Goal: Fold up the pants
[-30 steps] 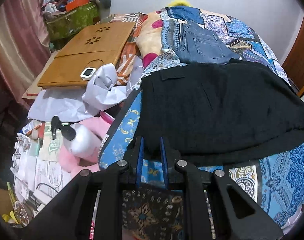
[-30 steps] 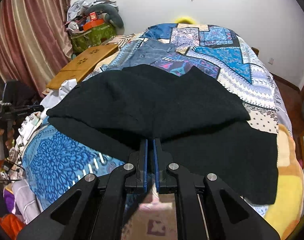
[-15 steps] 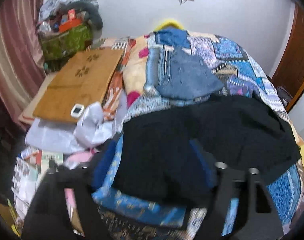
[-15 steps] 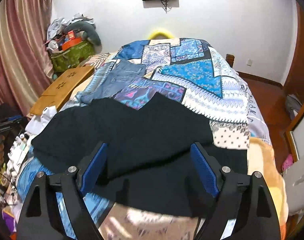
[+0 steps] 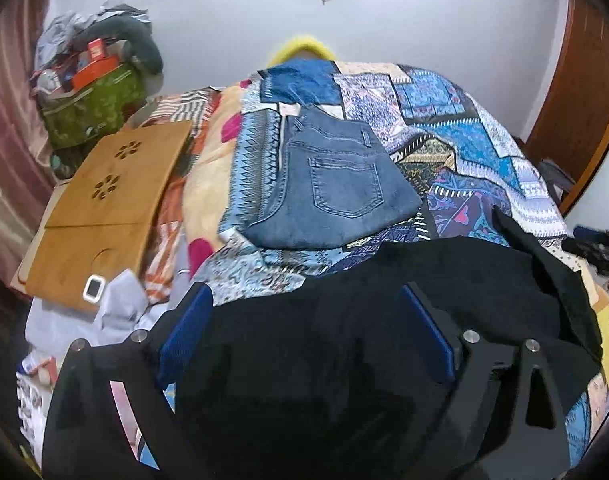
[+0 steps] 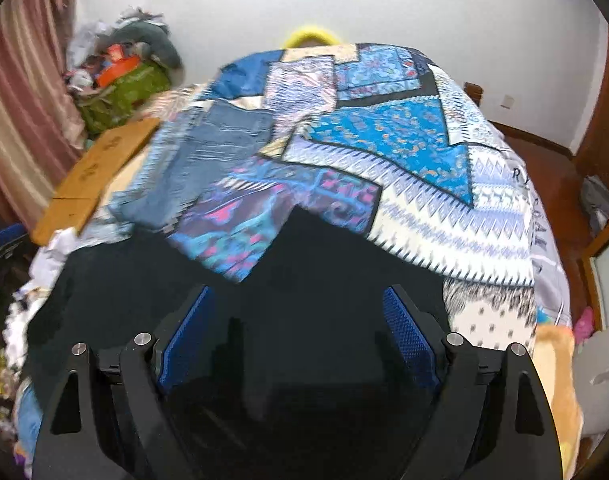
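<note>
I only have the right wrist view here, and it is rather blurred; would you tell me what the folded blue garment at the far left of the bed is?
Observer: The left wrist view shows it sharply: folded jeans, back pocket facing up, lying beyond the black pants and apart from them.
Operator: Thank you. Is anything resting on the wooden board beside the bed?
Observer: Yes, a small white device with a dark screen sits at the near edge of the wooden board.
Operator: And is the left gripper holding the black pants?
Observer: No. The left gripper has just been opening; its blue pads stand wide apart over the black cloth, not pressing it.
</note>
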{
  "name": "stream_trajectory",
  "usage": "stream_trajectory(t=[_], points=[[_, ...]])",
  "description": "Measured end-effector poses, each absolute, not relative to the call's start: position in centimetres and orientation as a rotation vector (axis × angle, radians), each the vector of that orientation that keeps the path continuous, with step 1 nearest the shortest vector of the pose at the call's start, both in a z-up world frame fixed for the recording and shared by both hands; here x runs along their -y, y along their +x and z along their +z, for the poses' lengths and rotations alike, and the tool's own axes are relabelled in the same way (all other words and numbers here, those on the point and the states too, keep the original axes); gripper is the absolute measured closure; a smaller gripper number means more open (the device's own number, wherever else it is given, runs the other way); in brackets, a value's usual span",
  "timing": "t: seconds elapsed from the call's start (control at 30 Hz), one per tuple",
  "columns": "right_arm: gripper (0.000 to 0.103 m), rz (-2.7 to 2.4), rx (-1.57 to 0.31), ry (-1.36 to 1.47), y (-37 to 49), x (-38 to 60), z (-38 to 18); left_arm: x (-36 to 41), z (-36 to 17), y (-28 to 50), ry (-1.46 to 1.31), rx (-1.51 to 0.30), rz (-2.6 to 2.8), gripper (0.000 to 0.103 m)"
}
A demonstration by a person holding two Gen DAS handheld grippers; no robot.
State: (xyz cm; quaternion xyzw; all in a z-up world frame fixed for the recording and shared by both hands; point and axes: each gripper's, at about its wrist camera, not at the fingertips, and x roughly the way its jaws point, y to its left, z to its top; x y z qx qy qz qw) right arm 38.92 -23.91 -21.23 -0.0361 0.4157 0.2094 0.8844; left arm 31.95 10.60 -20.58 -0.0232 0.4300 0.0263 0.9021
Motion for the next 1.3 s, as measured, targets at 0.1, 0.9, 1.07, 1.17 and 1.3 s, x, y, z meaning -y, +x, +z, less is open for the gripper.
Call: stream_trajectory(t=[0.1,0.9,1.07,1.17,1.3], points=[[0.019,0.449,-0.918,-0.046,42.1,23.4,-22.0,-9.6,-21.7,33.7,-0.021,-0.907,0.041,0.009],[0.094,0.453,-1.059,-0.007,48.3,22.7,-26.5,-5.8,-25.7,36.6,0.037,-1.022,-0.035,0.009],[0.094,0.435,-0.974,0.052,46.3,26.5,-22.9,-4.0,-24.6,35.3,0.065,-1.03,-0.062,0.009],[0.094,0.429,-0.919,0.063,45.0,29.0,-20.1,-2.6,-24.0,34.6,0.073,-1.041,-0.089,0.009],[0.094,0.424,-0.804,0.069,42.6,32.5,-15.5,-0.5,-23.5,33.7,0.059,-1.065,-0.141,0.009]])
